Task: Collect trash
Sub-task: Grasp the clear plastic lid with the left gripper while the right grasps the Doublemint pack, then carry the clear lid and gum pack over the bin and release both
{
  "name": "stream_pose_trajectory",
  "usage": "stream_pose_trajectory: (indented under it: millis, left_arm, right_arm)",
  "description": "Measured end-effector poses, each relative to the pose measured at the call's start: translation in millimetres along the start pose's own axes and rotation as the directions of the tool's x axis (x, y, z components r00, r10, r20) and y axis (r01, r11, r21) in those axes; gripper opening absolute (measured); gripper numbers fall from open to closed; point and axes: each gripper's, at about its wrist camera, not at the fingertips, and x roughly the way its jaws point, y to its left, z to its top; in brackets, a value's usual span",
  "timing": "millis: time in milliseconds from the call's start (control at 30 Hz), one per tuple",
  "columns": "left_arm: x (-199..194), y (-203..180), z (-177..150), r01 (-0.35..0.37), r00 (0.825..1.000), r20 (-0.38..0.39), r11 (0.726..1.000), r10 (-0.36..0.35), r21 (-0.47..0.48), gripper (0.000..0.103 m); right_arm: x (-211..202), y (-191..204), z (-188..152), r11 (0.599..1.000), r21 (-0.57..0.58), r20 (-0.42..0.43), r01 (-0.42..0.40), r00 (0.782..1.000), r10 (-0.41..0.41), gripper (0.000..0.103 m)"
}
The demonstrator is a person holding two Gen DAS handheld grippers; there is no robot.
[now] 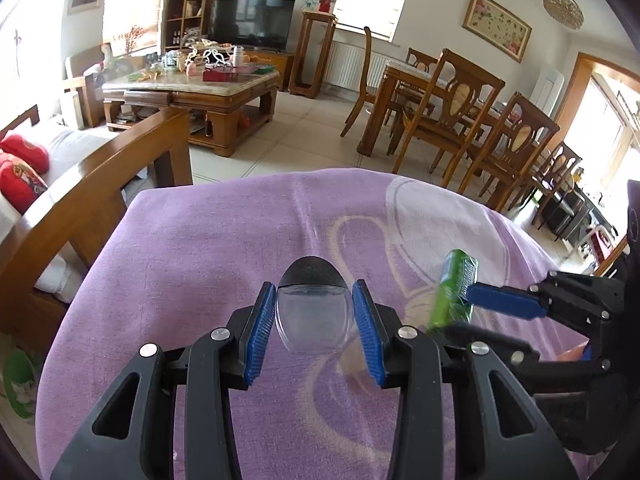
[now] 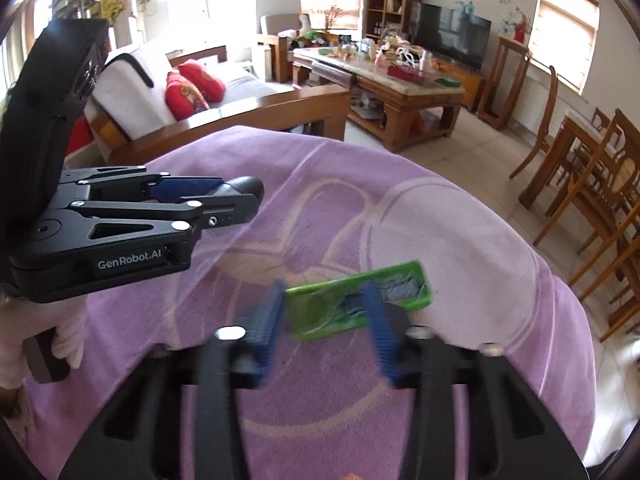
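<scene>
A clear plastic oval container with a black cap (image 1: 314,312) sits between the blue pads of my left gripper (image 1: 315,300), which is shut on it above the purple cloth (image 1: 224,240). In the right wrist view my left gripper (image 2: 236,200) is at the left with the black cap (image 2: 248,187) at its tip. A green wrapper (image 2: 352,300) lies on the cloth (image 2: 440,240) between the fingers of my right gripper (image 2: 326,300), which is open and blurred. In the left wrist view the wrapper (image 1: 454,288) stands at my right gripper's fingertip (image 1: 492,299).
A wooden sofa (image 1: 92,184) with red cushions (image 2: 192,86) stands left of the cloth-covered surface. A cluttered coffee table (image 1: 192,92) and a TV (image 1: 252,24) are beyond. A dining table with chairs (image 1: 452,108) is at the right. Tiled floor lies between.
</scene>
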Motion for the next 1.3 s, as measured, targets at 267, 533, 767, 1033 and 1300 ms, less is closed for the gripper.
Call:
stream_pose_trajectory:
  millis: [267,533,767,1033,1300]
  left_arm:
    - [-1.7,4.1,0.7,0.014,1.0,0.005,1.0,-0.014,-0.013,0.04]
    - [-9.5,1.8,-0.6,-0.021,0.999,0.028,1.0,0.02,0.008,0.04]
    - [-14.2,11.3,1.9,-0.028,0.999,0.042,0.999,0.028,-0.019,0.04]
    - [-14.4,8.5,3.4,-0.008,0.998,0.057,1.0,0.009,-0.003,0.04]
    - [-16.9,-12.8,4.1,0.003,0.994,0.112,0.995,-0.013,0.095,0.04]
  right_arm:
    - [4.9,-18.4,-3.2,0.992,0.128,-0.013,0.016,1.0,-0.015,0.097]
    - [26.4,-38.1,8.9,0.943,0.331,-0.079,-0.031,0.995,0.061,0.087]
    - [35.8,-18.0,18.8,0.978,0.189,-0.076,0.093,0.994,-0.08,0.031]
    - [18.2,-29.1,0.1,0.971,0.237,-0.037,0.015,0.999,-0.007,0.031]
    - [-73.1,-47.8,-55.3,0.934,0.34,0.137,-0.106,0.989,0.063,0.031]
